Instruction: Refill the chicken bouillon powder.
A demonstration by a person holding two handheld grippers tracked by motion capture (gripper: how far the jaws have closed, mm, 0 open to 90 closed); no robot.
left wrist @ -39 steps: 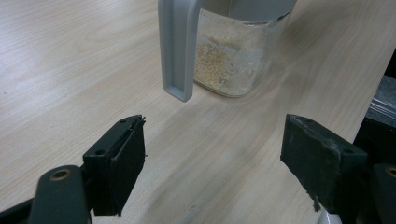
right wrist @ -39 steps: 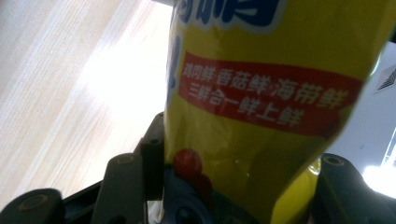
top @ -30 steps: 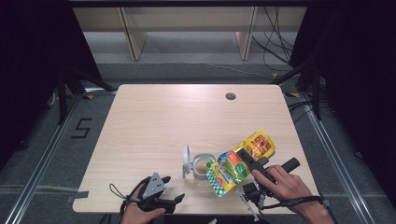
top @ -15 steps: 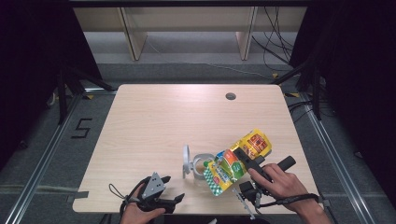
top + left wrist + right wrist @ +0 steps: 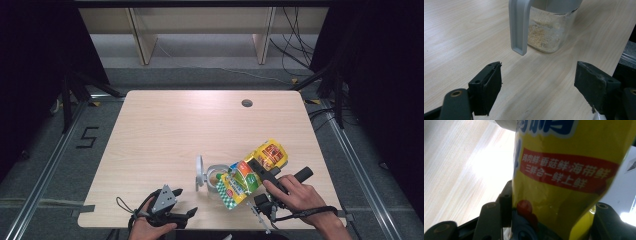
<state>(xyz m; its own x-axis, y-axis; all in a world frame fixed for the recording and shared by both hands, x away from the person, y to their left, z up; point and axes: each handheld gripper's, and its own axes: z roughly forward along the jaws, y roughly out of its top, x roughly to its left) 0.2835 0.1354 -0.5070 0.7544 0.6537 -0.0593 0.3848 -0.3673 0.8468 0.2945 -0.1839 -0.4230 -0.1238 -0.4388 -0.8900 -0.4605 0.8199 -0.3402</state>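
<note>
1. The left gripper (image 5: pixel 187 214), black with a grey three-cornered plate on top, rests at the near edge of the light wooden table (image 5: pixel 165 130), nearer than the jar and off to its left; its jaws stand wide apart with nothing between them.
2. The right gripper (image 5: pixel 260 167) sits just to the right of the jar, and its jaws press on both sides of the yellow plastic pouch with red and green print (image 5: pixel 250 172), about half closed on it.
3. That pouch is held tilted, its lower green-checked end (image 5: pixel 227 195) down beside the jar's near right rim, its yellow upper end (image 5: pixel 272 152) rising away beyond the jar to the right.
4. The small clear glass jar (image 5: pixel 549 35) stands upright on the table, holding a pale crumbly powder (image 5: pixel 540 32).
5. Its grey flip lid (image 5: pixel 518 27) stands open on the jar's left side.
6. A small dark round hole (image 5: pixel 247 103) lies in the tabletop well beyond the jar.
</note>
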